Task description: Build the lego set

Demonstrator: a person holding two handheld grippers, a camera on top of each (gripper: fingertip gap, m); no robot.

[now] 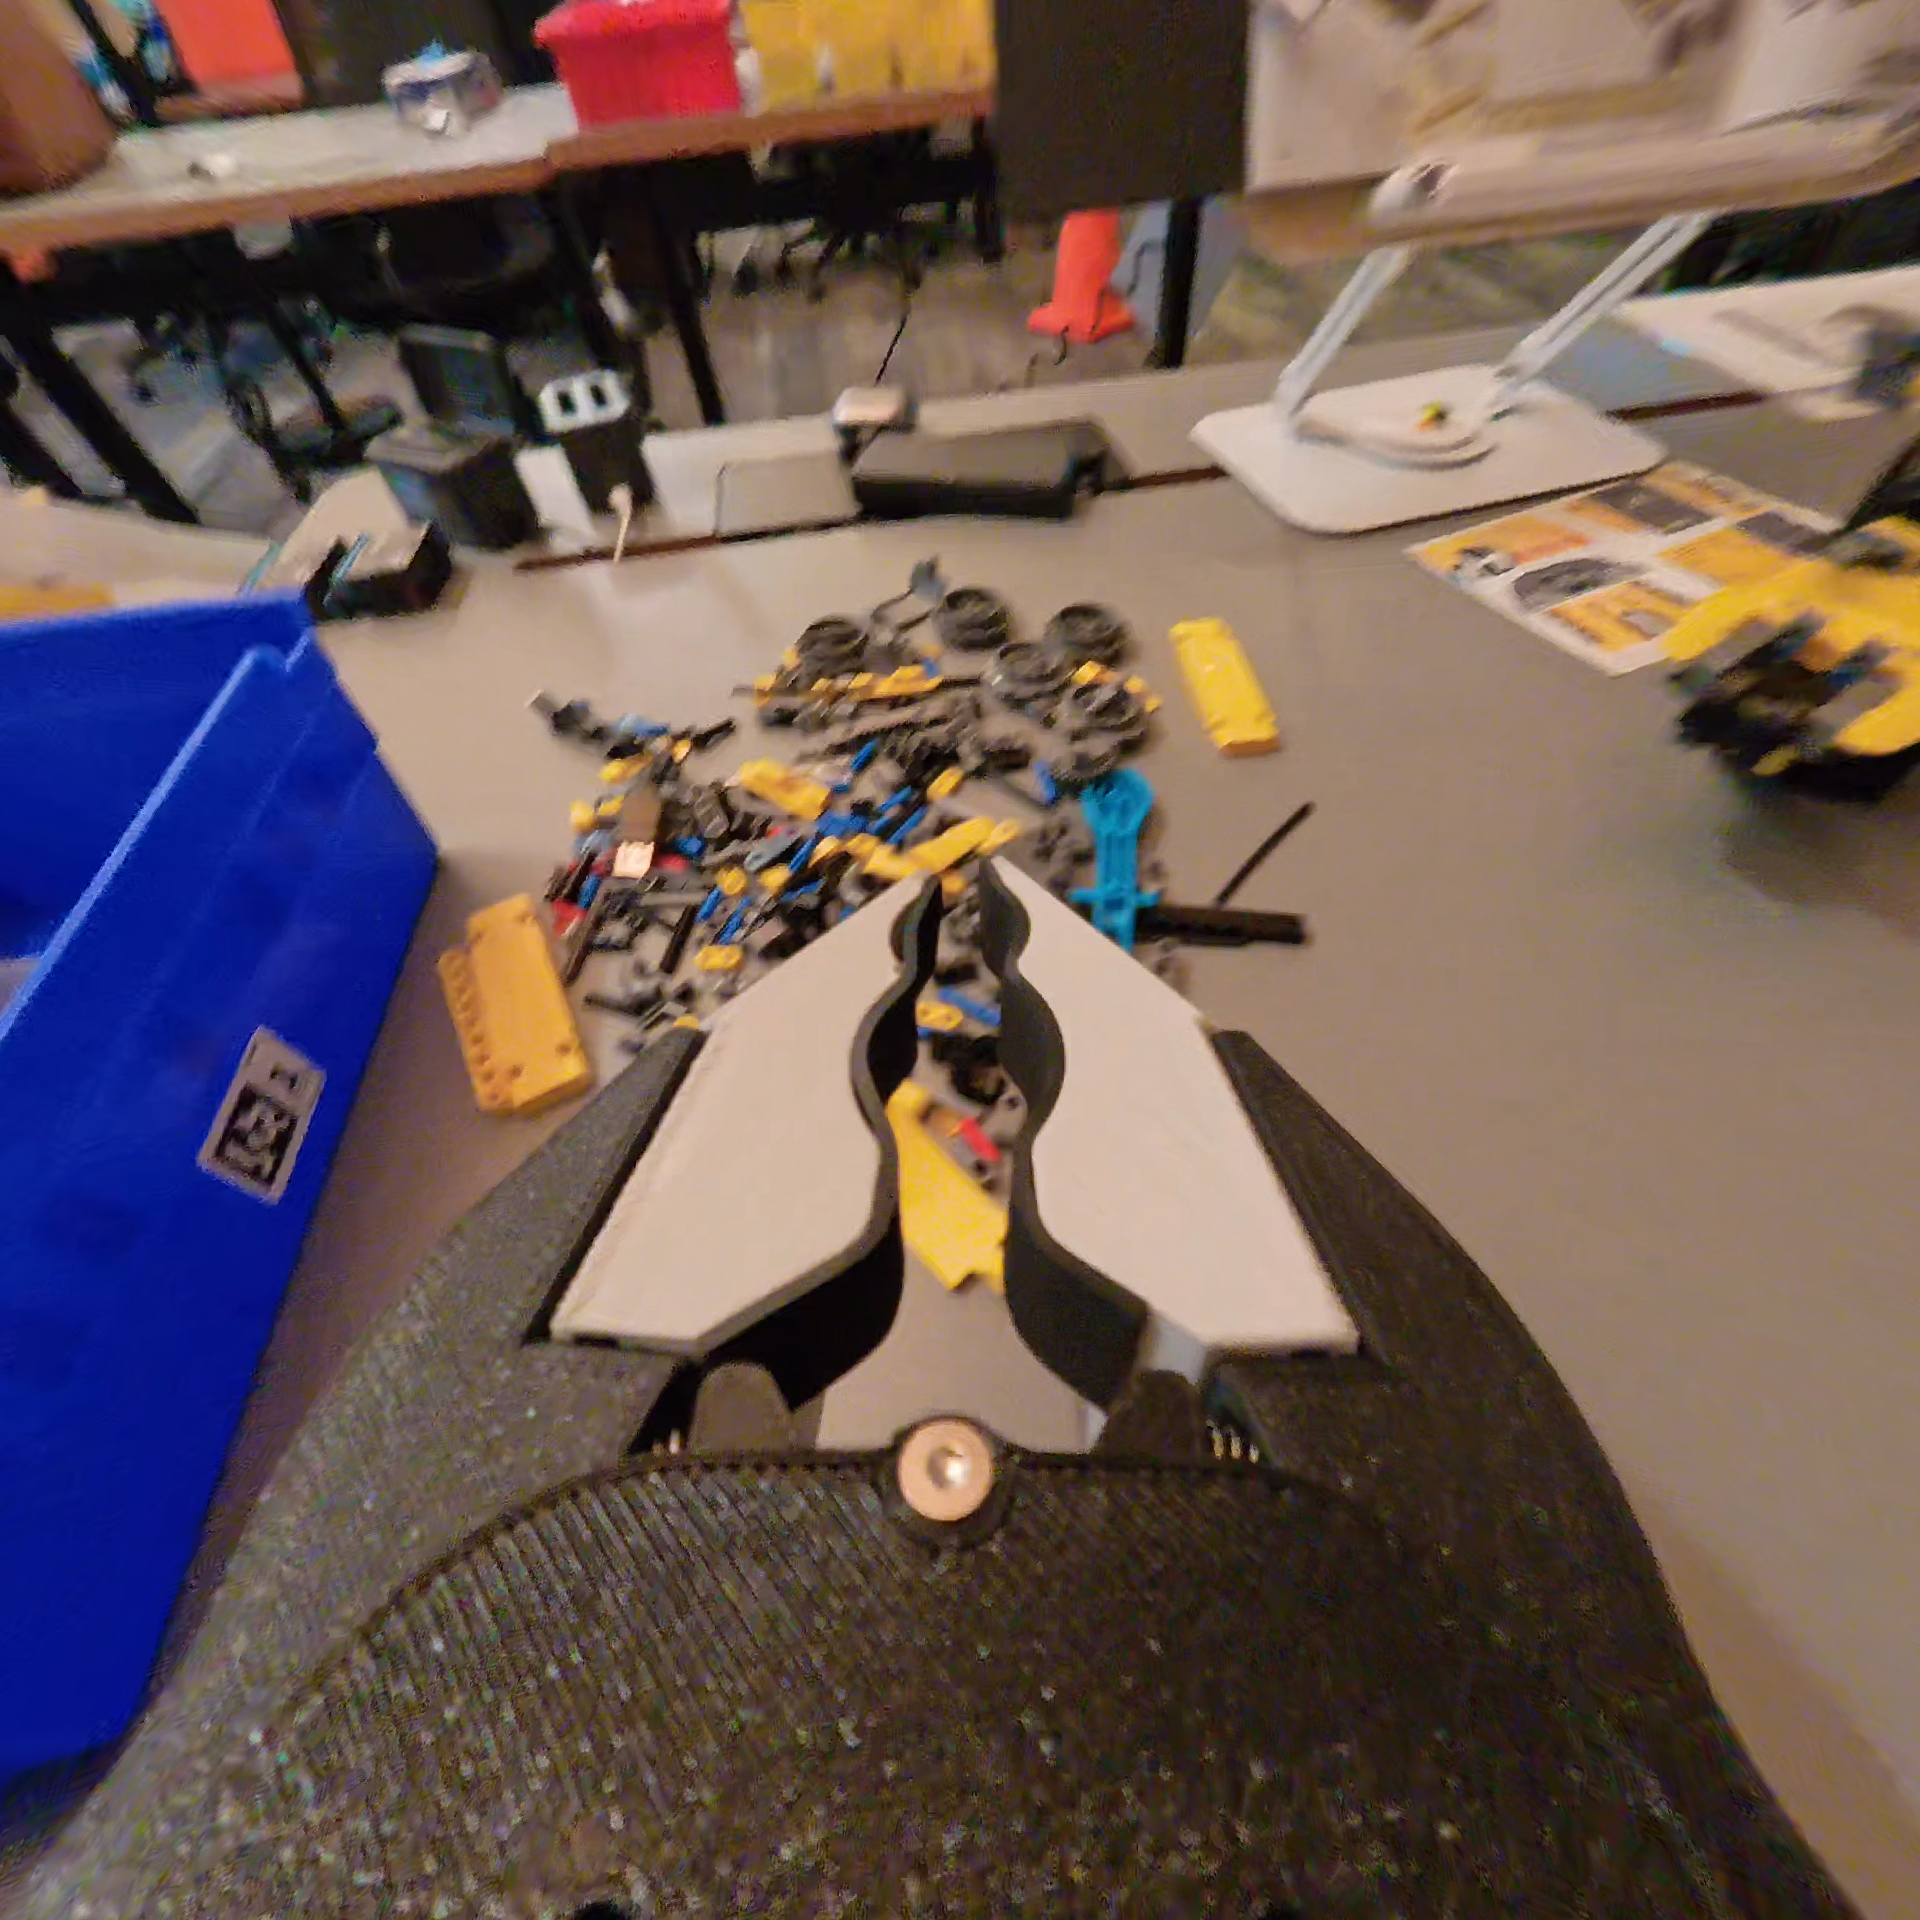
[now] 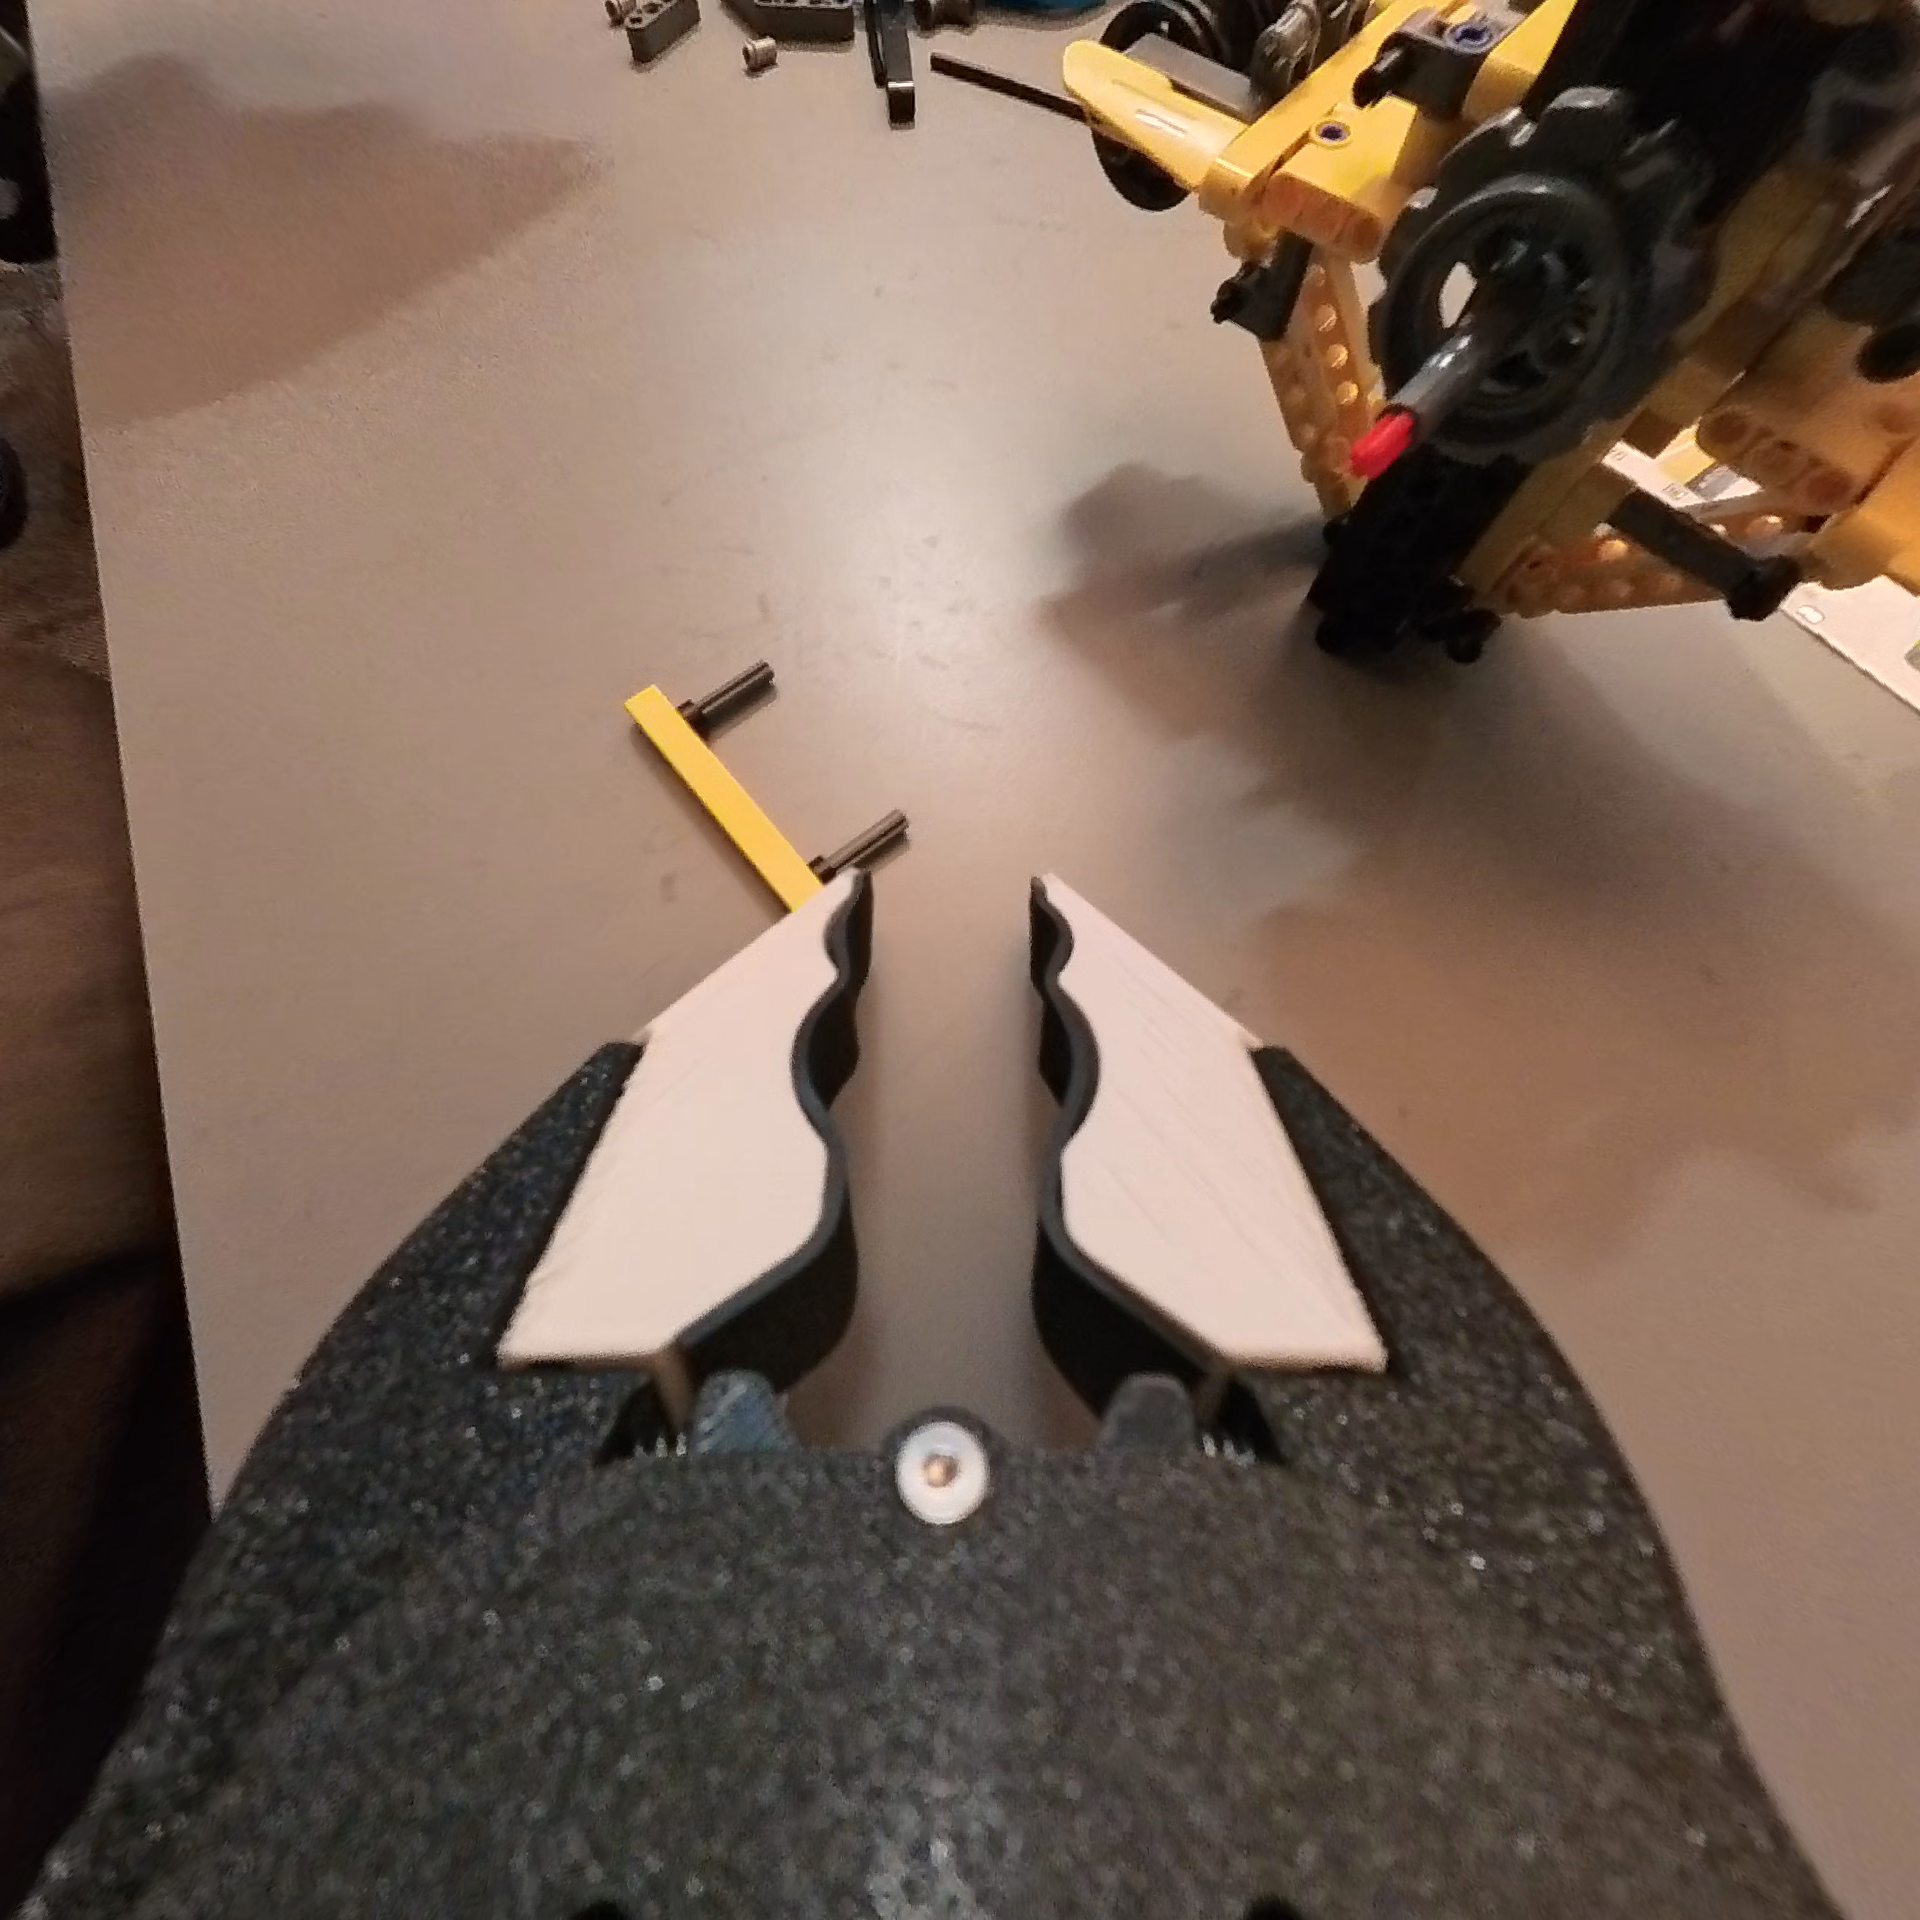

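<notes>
My left gripper (image 1: pixel 963 878) hangs over a pile of small yellow, black and blue building pieces (image 1: pixel 883 779) on the grey table (image 1: pixel 1455 1039). Its jaws are nearly together, tips at the pile's near edge. The view is blurred there, so I cannot make out anything between the tips. My right gripper (image 2: pixel 951 894) is open and empty above bare table. Its left fingertip (image 2: pixel 847 904) is right beside the near end of a thin yellow beam (image 2: pixel 717 795) with two black pins (image 2: pixel 868 840) sticking out of it. A partly built yellow and black model (image 2: pixel 1558 312) stands to its far right.
A blue bin (image 1: pixel 156 987) stands left of the pile. Yellow panels (image 1: pixel 514 1008) (image 1: pixel 1224 684) and a cyan piece (image 1: pixel 1117 842) lie at the pile's edges. The model (image 1: pixel 1808 675) sits on a printed leaflet (image 1: pixel 1579 566), near a white stand base (image 1: pixel 1423 447). The model (image 1: pixel 1808 675) is about 15 cm from my right fingertips and 25 cm from my left. The right camera catches it too, in the right wrist view (image 2: pixel 1254 67).
</notes>
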